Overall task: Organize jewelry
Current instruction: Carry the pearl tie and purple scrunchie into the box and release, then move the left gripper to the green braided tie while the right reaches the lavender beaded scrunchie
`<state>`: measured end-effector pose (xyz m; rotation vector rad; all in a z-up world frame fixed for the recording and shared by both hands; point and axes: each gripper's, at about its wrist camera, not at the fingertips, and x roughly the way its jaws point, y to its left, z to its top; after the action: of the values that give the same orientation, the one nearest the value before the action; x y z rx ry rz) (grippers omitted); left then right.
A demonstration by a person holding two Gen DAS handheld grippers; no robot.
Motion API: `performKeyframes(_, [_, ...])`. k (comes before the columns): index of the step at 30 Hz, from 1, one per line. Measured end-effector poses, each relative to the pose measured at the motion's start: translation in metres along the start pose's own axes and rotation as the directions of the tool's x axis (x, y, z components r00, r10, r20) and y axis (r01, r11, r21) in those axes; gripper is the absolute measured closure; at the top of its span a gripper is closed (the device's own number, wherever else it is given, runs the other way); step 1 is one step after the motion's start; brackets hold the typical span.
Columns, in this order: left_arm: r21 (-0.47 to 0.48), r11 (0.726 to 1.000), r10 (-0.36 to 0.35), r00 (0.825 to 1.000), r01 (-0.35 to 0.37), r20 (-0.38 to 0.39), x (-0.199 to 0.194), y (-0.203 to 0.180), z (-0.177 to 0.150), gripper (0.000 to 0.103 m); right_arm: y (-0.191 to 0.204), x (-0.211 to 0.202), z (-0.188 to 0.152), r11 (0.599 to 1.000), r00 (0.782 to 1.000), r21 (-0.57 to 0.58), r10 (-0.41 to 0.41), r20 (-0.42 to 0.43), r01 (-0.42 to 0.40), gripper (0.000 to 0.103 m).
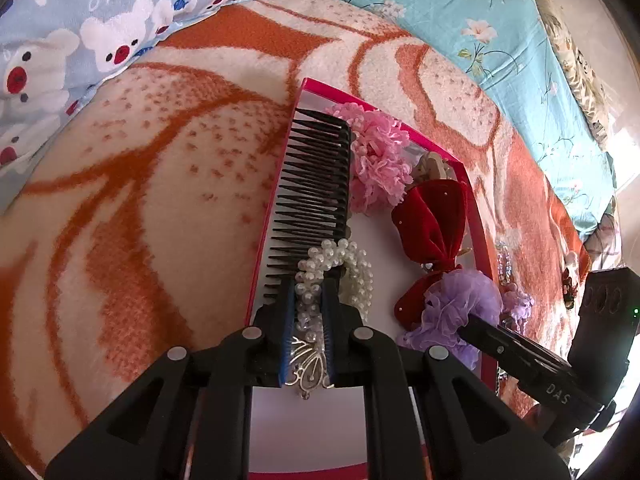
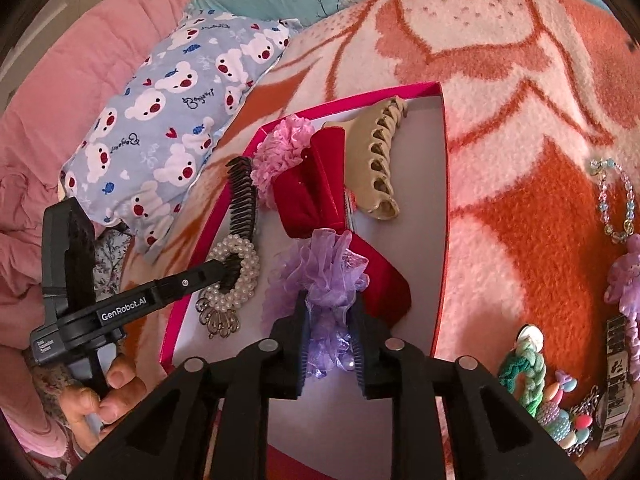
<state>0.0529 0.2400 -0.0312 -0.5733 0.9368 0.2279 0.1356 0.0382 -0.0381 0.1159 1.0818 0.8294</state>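
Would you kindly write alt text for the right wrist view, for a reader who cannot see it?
The right gripper clamps a lilac mesh scrunchie over a pink tray holding a red velvet bow, beige claw clip and pink scrunchie. At left, the left gripper holds a pearl scrunchie by a black comb.

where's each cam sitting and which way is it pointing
Left wrist: rides the left claw, looking along its fingers into the pink box; the claw grips a pearl hairpiece.
Right wrist: rides the right claw, facing the box from the other side; the claw is shut on a purple scrunchie, and the person's left hand shows.
Shared: box, black comb, red bow, each other's claw.
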Motion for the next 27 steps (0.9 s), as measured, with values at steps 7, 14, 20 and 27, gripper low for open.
performKeyframes(7, [0.026,0.999,0.019,1.0,-0.019,0.01,-0.008,-0.008,-0.002,0.092,0.004,-0.011,-0.004,1.0,1.0,0.001,0.014,0.009,-0.014,0.068])
performKeyframes(14, [0.045,0.999,0.022,0.999,-0.023,0.036,-0.025,-0.019,-0.006,0.068,-0.004,-0.034,-0.01,1.0,0.999,0.022,0.021,0.034,-0.022,0.066])
performKeyframes(20, [0.08,0.997,-0.002,0.999,-0.002,0.048,-0.038,-0.036,-0.013,0.068,-0.02,-0.064,-0.021,0.998,0.997,0.055,0.006,0.076,-0.01,0.066])
performKeyframes(27, [0.129,0.991,-0.022,0.999,0.018,0.033,-0.039,-0.061,-0.022,0.068,-0.056,-0.102,-0.036,0.991,0.991,0.128,-0.052,0.123,0.036,0.066])
